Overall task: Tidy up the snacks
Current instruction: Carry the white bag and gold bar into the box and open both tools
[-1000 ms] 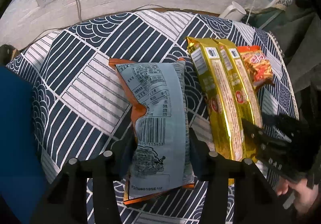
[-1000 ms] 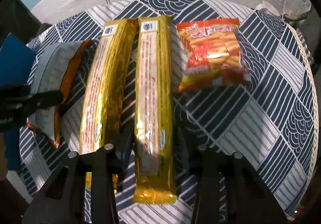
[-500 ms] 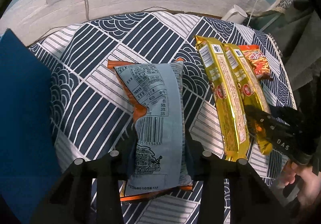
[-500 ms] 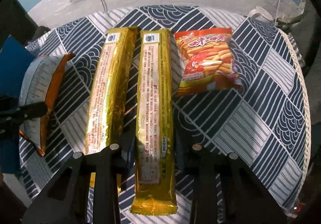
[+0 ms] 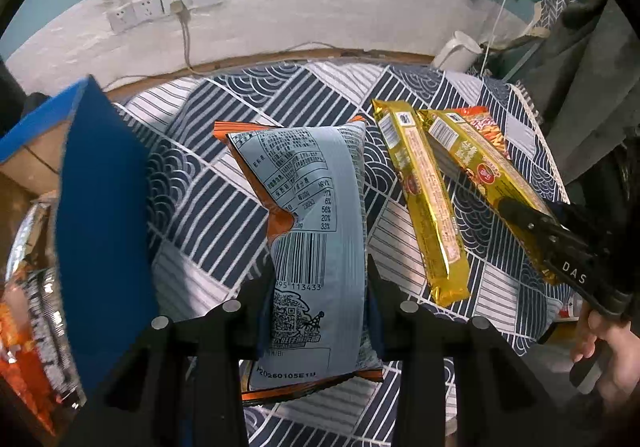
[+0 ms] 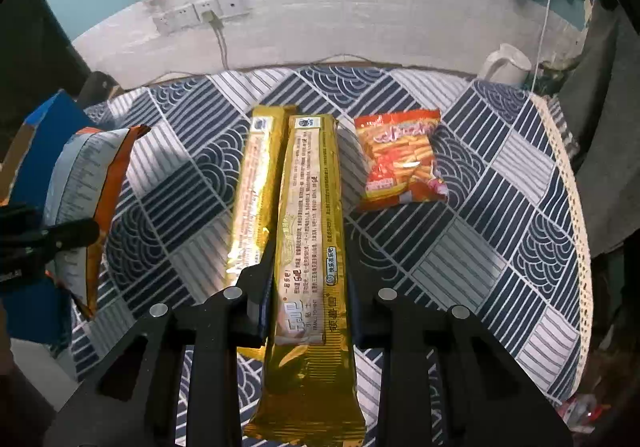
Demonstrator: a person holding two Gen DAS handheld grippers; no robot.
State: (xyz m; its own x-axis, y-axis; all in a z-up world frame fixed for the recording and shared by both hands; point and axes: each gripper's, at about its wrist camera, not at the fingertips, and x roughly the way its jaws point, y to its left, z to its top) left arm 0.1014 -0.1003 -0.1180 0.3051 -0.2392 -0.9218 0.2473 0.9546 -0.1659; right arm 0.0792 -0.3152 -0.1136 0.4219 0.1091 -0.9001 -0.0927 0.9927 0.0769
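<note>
My left gripper (image 5: 320,287) is shut on a grey and orange snack bag (image 5: 312,223) and holds it lifted above the table. The bag also shows at the left of the right wrist view (image 6: 86,199). My right gripper (image 6: 308,279) is shut on a long gold packet (image 6: 310,231) and holds it raised; it also shows in the left wrist view (image 5: 476,167). A second gold packet (image 6: 256,203) lies on the tablecloth beside it. A red snack bag (image 6: 400,163) lies flat to the right.
A blue box (image 5: 100,215) with an open flap stands at the table's left, with snack packets (image 5: 28,311) inside. The patterned tablecloth (image 6: 500,231) covers a round table. A white kettle (image 6: 506,65) and wall sockets (image 6: 200,13) are at the back.
Both grippers have risen with their packets off the table. The left one has moved towards the blue box, whose inside has come into view.
</note>
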